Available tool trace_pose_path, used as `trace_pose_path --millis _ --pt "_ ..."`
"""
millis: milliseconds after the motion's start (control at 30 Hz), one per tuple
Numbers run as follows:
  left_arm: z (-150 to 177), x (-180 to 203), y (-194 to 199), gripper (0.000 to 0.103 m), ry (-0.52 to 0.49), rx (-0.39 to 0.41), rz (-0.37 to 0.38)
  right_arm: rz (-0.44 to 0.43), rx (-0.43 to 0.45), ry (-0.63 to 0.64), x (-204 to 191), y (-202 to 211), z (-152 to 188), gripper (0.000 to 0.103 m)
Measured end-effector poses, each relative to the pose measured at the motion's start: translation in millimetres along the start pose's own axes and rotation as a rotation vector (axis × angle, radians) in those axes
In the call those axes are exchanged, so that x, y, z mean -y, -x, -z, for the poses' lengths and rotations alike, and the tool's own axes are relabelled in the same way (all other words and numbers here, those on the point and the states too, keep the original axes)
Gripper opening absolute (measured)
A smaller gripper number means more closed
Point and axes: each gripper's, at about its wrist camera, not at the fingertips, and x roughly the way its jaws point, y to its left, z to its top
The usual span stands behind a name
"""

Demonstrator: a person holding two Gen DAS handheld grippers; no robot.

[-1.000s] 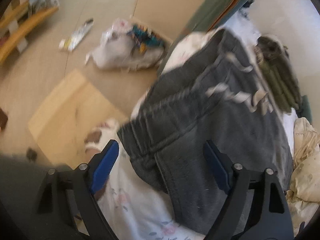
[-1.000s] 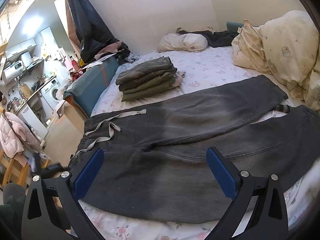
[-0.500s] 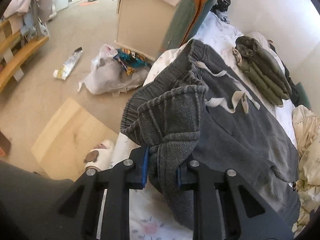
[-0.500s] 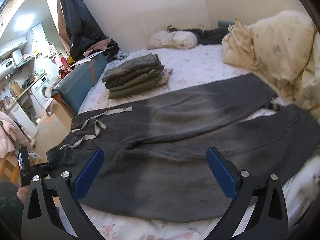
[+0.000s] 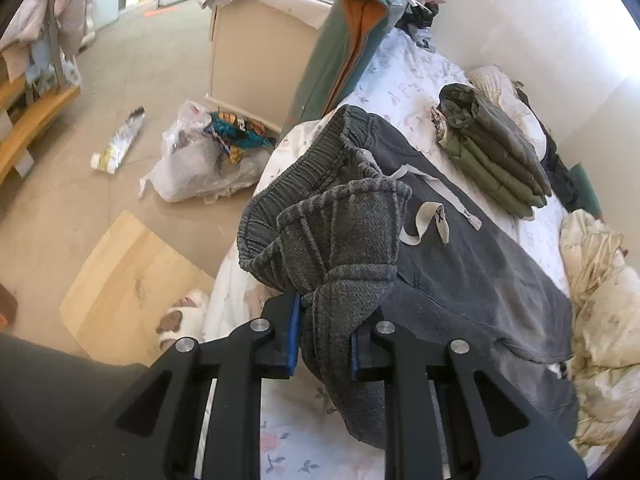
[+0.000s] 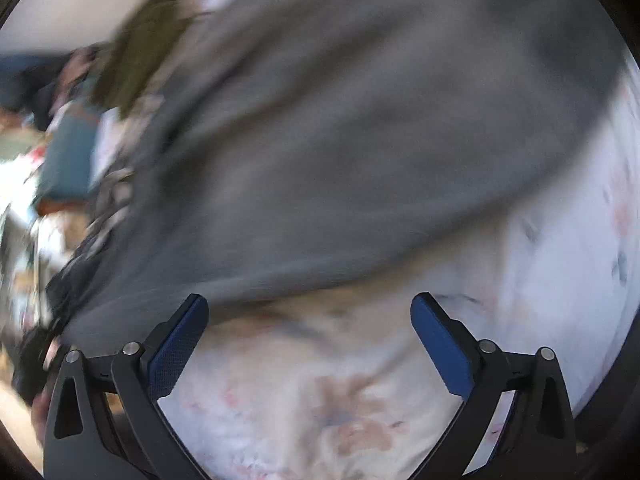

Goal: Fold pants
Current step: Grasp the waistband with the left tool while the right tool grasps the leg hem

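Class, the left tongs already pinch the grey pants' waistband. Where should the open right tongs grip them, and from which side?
Judging cautiously: take the pants' near hem edge, coming in low from the bedsheet side. That edge lies flat and exposed just ahead of the right tongs; blur hides detail.

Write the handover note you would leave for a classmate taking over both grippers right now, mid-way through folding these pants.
Left gripper: shut on the waistband corner of the grey pants, lifted off the floral bedsheet.
Right gripper: open, holding nothing, over the sheet near the pants' edge; that view is blurred.
Pants: mostly flat on the bed, drawstring on top, beside the stack of folded green clothes.
Done: waistband grasped only.
Left: grip with the right gripper, probably fold leg over leg, then fold shorter.
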Motion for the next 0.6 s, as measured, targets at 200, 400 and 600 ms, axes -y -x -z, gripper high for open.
trace_pose_path --millis 200,400,600 --pt "-1 -13 -5 0.015 0.086 -0.011 0.049 0.201 0.257 -0.235 64 35 -53 0.1" --pt "0 -11 -5 0.015 0.069 -0.007 0.038 0.284 0.475 -0.461 124 80 -131 0.089" --pt "0 -19 -10 0.014 0.102 -0.022 0.024 0.382 0.517 -0.507 160 115 -194 0.05"
